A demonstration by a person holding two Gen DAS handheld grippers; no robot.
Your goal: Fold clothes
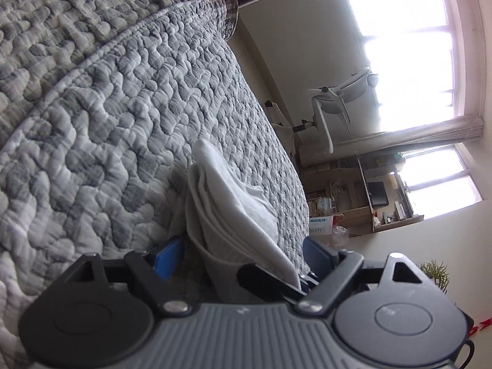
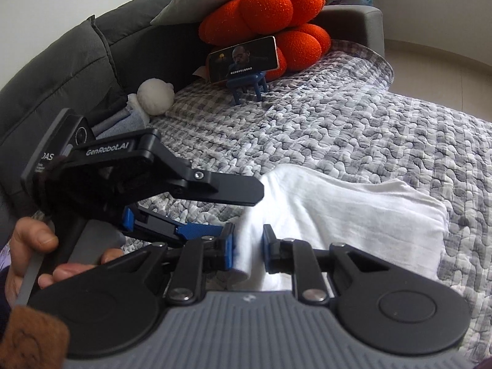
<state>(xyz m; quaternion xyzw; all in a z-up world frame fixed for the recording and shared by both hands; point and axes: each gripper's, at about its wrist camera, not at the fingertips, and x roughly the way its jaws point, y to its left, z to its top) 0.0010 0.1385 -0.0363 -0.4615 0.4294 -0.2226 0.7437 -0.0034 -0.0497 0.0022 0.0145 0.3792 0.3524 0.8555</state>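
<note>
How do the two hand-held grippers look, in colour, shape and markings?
Both grippers, left gripper and right gripper, have black linkage arms, blue finger pads and round black discs on a ribbed grey body. The left one bears white "GenRobot.AI" lettering.

- Cloth [image 2: 353,212] lies on the quilt [image 2: 353,129], near.
- Phone [image 2: 244,58] on a stand [image 2: 247,84], far.
- Cushion [image 2: 267,15] behind the phone.
</note>
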